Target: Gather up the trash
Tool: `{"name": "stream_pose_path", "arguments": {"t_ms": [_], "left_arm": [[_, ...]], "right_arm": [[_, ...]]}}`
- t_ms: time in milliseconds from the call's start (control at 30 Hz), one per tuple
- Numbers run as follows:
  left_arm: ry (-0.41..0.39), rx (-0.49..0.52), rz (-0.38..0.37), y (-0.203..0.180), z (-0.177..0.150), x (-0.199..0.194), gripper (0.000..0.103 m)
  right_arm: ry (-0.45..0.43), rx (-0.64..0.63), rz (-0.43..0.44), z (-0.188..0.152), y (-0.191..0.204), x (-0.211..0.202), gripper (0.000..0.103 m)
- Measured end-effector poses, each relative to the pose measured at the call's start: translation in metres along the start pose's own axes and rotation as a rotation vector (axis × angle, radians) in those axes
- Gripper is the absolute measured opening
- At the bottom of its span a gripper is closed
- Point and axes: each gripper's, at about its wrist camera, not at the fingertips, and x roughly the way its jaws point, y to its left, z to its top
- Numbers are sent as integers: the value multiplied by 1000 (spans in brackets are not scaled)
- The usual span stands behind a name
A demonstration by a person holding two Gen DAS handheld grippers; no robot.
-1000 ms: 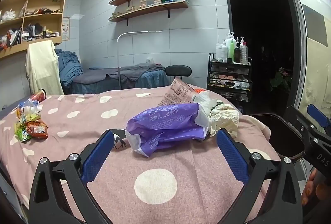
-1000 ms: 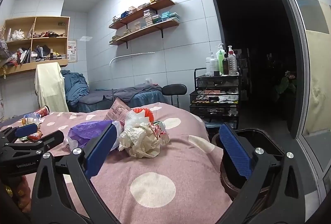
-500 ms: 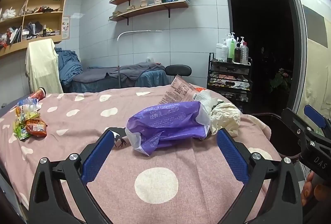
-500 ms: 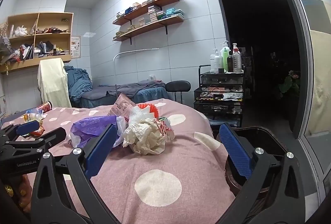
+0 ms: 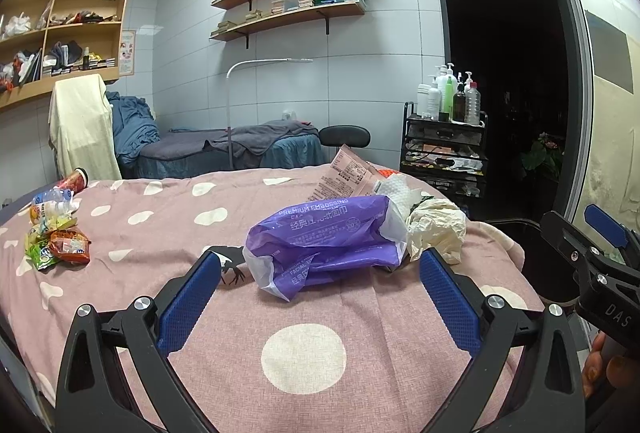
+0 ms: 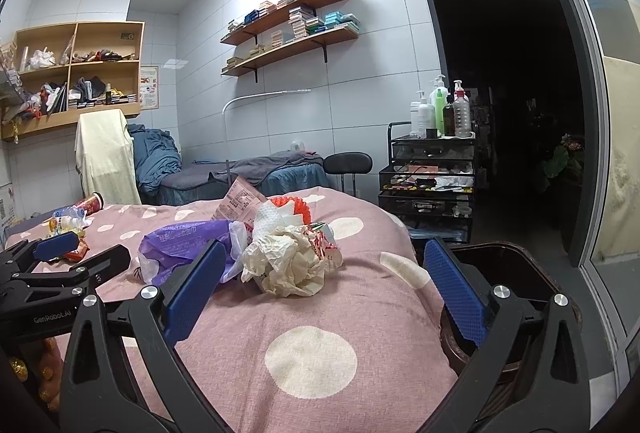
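A purple plastic wrapper (image 5: 324, 241) lies on the pink dotted bed cover (image 5: 304, 353), also in the right wrist view (image 6: 188, 245). Beside it on the right sit a crumpled cream paper wad (image 5: 436, 229) (image 6: 288, 265), a pink packet (image 5: 344, 181) and white tissue (image 6: 272, 217). My left gripper (image 5: 320, 293) is open and empty, just short of the purple wrapper. My right gripper (image 6: 320, 285) is open and empty, just short of the paper wad. A dark bin (image 6: 504, 265) stands at the bed's right edge.
Snack wrappers and bottles (image 5: 56, 229) lie at the bed's far left, with a red cup (image 5: 74, 179). A black trolley with bottles (image 6: 432, 169) and a stool (image 6: 348, 163) stand beyond the bed. A second bed (image 5: 240, 149) lies at the back wall.
Both grippers have tilted or moved slightly, so the trash pile sits a little higher in each view. Both stay open and empty.
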Motion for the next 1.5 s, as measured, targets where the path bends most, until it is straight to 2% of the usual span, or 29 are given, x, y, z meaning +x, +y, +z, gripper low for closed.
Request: {"name": "stream_pose_path", "arguments": {"t_ms": [1500], "left_arm": [[0, -3, -4, 1, -1, 0, 98]], "right_arm": [[20, 8, 7, -3, 2, 0, 98]]}}
